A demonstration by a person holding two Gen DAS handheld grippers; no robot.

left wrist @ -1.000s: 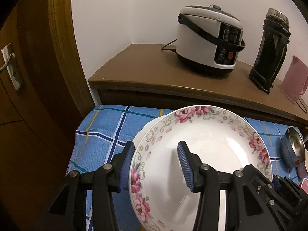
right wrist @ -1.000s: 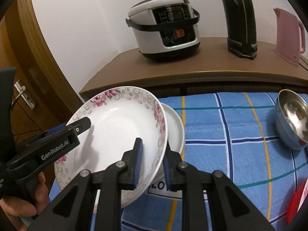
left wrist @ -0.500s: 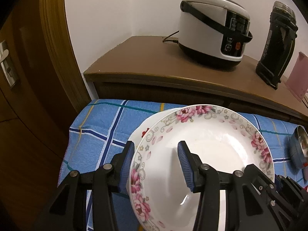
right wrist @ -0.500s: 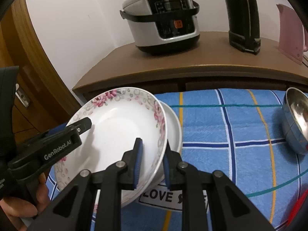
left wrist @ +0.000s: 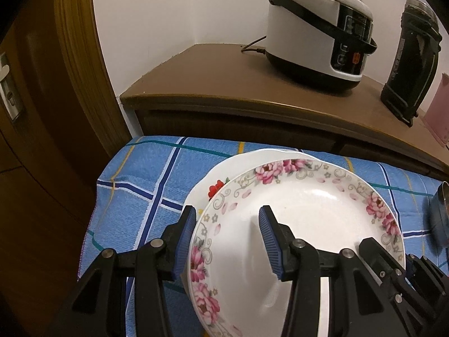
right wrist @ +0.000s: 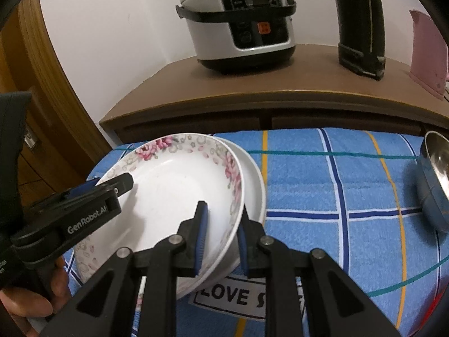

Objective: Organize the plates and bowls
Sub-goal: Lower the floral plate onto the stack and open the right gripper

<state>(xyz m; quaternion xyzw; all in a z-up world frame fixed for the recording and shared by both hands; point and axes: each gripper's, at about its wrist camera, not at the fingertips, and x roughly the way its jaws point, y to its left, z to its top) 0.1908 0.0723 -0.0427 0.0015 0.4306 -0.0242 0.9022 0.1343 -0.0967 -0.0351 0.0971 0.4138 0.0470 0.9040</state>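
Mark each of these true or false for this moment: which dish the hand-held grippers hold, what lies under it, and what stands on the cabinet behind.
1. Both hand-held grippers straddle the rim of the floral plate. True: the left hand-held gripper and the right hand-held gripper each have one finger inside the rim and one outside.
2. The floral plate is held over a plain white plate. True.
3. The rice cooker stands on the blue checked cloth. False: it stands on the brown cabinet.
4. The steel bowl is stacked inside the floral plate. False: it sits apart, on the cloth at the right edge.
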